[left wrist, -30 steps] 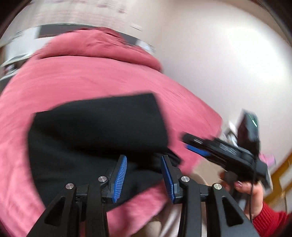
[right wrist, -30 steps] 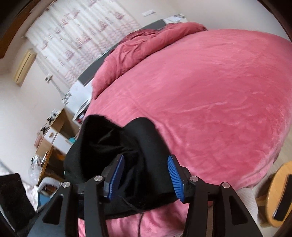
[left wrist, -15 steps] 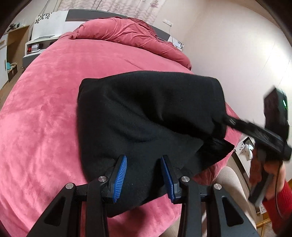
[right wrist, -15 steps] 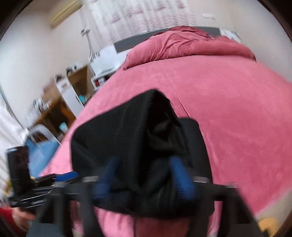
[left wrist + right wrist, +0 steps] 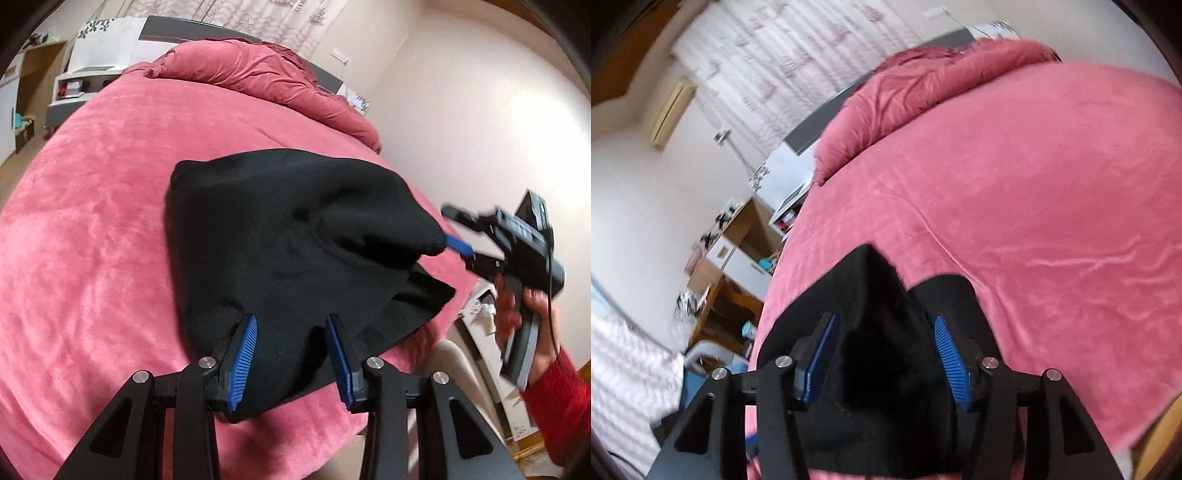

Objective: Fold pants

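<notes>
your left gripper (image 5: pixel 291 354) sits parted over the black pants (image 5: pixel 288 236), low centre; your right gripper (image 5: pixel 882 358) has just been opening, cloth between its pads, unpinched.

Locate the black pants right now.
The black pants lie on the pink bedspread near the bed's right edge in the left wrist view, with the left gripper at their near end and the right gripper at their raised corner.

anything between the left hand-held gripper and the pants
Nothing visible. The black pants lie on the pink bed, and their near edge already sits between the blue pads of the left hand-held gripper, whose jaws stand apart.
</notes>
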Tool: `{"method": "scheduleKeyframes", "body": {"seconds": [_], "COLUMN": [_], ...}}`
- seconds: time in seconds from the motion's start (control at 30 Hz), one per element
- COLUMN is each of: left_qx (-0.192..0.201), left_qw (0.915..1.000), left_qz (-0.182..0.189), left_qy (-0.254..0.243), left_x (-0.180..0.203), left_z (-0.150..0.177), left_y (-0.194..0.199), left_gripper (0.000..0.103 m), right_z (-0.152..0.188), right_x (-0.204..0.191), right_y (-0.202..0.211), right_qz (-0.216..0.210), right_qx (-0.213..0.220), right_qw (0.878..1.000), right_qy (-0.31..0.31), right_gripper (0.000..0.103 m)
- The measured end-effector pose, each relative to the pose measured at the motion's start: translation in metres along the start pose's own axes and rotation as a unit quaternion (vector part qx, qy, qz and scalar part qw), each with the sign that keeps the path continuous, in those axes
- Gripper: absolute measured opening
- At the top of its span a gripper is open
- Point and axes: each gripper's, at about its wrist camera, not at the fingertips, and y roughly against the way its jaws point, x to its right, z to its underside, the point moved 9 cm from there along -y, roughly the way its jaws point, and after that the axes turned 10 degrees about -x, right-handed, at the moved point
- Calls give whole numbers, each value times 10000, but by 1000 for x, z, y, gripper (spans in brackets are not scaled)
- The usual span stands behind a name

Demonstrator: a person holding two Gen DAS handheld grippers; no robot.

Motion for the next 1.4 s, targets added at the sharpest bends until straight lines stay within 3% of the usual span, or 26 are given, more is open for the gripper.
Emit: {"method": "scheduleKeyframes", "body": {"seconds": [0.1,0.2,0.3,0.37,0.4,0.43,0.53,0.6,0.73,0.83,0.9,0.93,1.0,1.1,1.17,1.23,1.3,1.4], "left_qx": [-31,-58,-31,-30,-35,-33,-31,12,51,-57,-109,-180,-291,-319,-287,-235,-162,-111], "left_qw": [10000,10000,9998,9997,9996,9995,9995,9995,9993,9991,9991,9992,9993,9994,9995,9996,9997,9997], "left_qz": [-31,9,-6,-27,-48,-65,-77,-37,77,122,120,111,83,-74,-135,-148,-86,32], "left_qy": [-64,37,195,257,283,303,315,322,368,407,384,353,241,70,48,109,179,200], "left_x": [2,-1,-8,-11,-12,-13,-13,-11,-12,-12,-12,-12,-10,-9,-11,-14,-14,-10], "left_z": [-1,-3,-3,-2,-2,-2,-4,-7,-10,-7,-4,-3,0,1,1,-1,-4,-10], "left_y": [-1,2,5,7,7,7,9,12,16,11,8,5,4,8,13,16,16,14], "left_gripper": [39,39,39,39,39,39,39,39,39,39,39,39,39,39,39,39,39,39], "right_z": [21,28,30,27,25,23,13,1,-3,17,33,43,59,68,54,38,27,23], "right_x": [-12,-23,-35,-35,-34,-32,-37,-55,-81,-67,-31,-7,24,35,26,20,4,-12], "right_y": [1,-13,-35,-55,-64,-71,-70,-44,10,19,5,-6,-22,-26,-19,0,14,19], "right_qz": [175,540,529,843,957,994,743,-11,-922,-766,-224,-197,-586,-644,-457,114,406,285], "right_qx": [-231,-374,-627,-728,-858,-1019,-1256,-1144,-914,-1082,-1295,-1478,-1735,-1638,-1398,-987,-639,-637], "right_qw": [9984,9894,9733,9586,9535,9515,9617,9761,9825,9849,9878,9882,9815,9814,9877,9950,9957,9936], "right_qy": [494,1297,2143,2621,2727,2727,2321,1849,1338,1111,840,356,-559,-767,-539,-32,535,893], "right_gripper": [57,57,57,55,49,24,10,9,9,9,9,9,9,10,22,35,41,56]}}
